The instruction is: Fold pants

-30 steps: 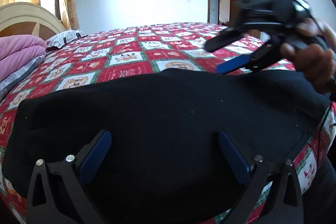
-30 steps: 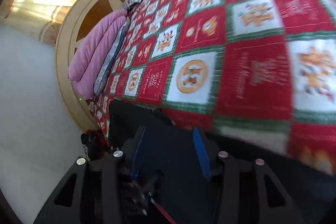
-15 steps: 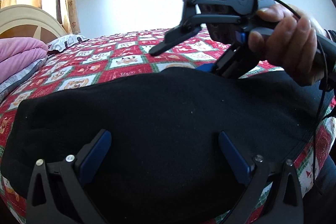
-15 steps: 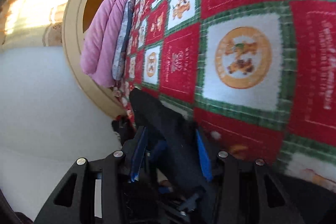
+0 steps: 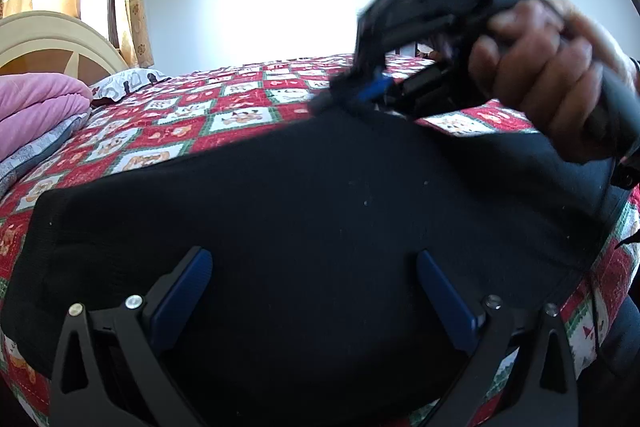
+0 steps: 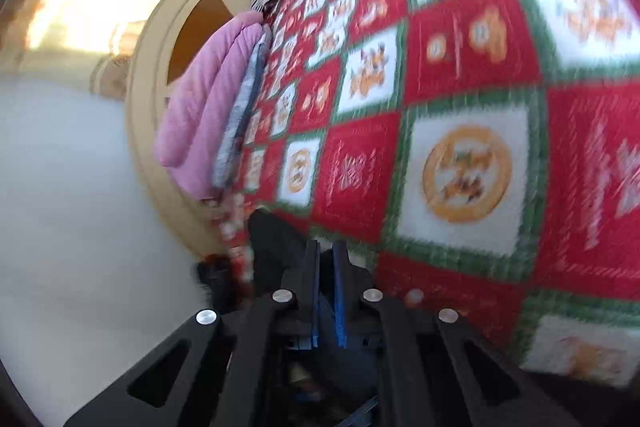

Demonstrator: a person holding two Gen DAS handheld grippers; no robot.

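Right wrist view: fingers now clamped on the pants' far edge

Half a second ago the right hand-held gripper (image 6: pixel 326 267) stood apart around the black pants (image 5: pixel 320 219); now its blue pads pinch the cloth edge, lifting a small peak. The left hand-held gripper (image 5: pixel 316 291) remains spread wide, unchanged, with the pants lying flat between and ahead of its fingers on the quilted bed (image 5: pixel 224 107).

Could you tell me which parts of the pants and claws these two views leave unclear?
- Pants: near hem cut off by left wrist view's bottom edge.
- Right claw: motion-blurred in left view; grip only clear in right view.
- Pinched fabric: blurred, mostly hidden behind the fingers.
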